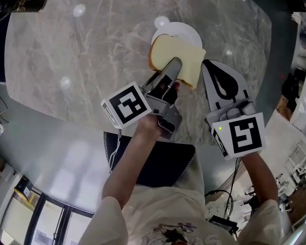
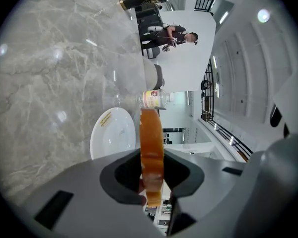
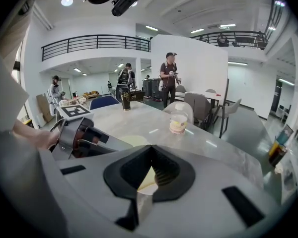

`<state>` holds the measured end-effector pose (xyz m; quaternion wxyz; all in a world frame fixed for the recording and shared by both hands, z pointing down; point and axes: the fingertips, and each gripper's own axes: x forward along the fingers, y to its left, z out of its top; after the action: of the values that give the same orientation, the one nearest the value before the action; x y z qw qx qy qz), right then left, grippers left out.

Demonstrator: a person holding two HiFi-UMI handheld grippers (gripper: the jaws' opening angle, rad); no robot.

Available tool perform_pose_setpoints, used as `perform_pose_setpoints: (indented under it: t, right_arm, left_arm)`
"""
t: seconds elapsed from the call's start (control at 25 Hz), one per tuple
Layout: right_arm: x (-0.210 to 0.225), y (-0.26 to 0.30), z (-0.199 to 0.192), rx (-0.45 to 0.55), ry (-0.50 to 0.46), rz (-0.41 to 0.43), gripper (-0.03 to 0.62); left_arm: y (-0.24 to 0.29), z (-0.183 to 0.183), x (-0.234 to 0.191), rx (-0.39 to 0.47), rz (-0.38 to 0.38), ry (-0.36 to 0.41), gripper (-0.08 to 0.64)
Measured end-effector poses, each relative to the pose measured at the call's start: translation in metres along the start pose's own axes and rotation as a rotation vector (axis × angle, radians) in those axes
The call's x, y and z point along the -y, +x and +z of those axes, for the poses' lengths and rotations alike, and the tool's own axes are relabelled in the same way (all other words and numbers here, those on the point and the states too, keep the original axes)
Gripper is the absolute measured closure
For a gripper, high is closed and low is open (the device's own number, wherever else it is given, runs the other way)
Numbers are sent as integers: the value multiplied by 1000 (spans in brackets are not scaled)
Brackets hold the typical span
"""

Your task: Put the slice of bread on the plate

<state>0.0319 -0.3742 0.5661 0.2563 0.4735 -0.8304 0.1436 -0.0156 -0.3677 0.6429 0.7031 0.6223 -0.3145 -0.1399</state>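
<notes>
My left gripper [image 1: 173,65] pinches the slice of bread [image 1: 187,59] tight, over the white plate [image 1: 186,32] at the top middle. My right gripper [image 1: 205,64] is closed, holding nothing.

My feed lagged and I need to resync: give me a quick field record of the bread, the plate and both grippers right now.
bread: slice clamped in the left gripper, roughly level, edge-on in the left gripper view
plate: white plate on the marble table, its near part covered by the slice in the head view
bread on plate: not released; contact cannot be told
left gripper: shut on the slice
right gripper: right gripper jaws together, nothing between them, beside the slice's right edge
other: jar farther along the table
</notes>
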Motion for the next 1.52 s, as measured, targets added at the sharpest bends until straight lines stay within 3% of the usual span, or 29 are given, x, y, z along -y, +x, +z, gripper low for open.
perform_pose_setpoints:
  t: [0.28,0.6,0.88,1.04,1.32,1.52]
  right_arm:
    - [23,49,-25,-131,-34,21,588]
    - [31,83,-48,-279,-69,77,588]
    - [38,106,-75,-375,-77,71,588]
    - [30,111,-84,-447,-151,86,588]
    - [22,116,-88,-460,-181,55,588]
    - [24,116,-87,-455,-160,43,589]
  left_arm:
    - [33,25,-17,4,19,-11,459]
    - [35,25,-26,6,42,-31,459]
    - [43,24,-40,-17,84,-35,459]
    - [38,21,-38,-7,99,-55,457]
    - [18,19,-35,25,184,29,457]
    - [-2,16,-30,40,198,20,457]
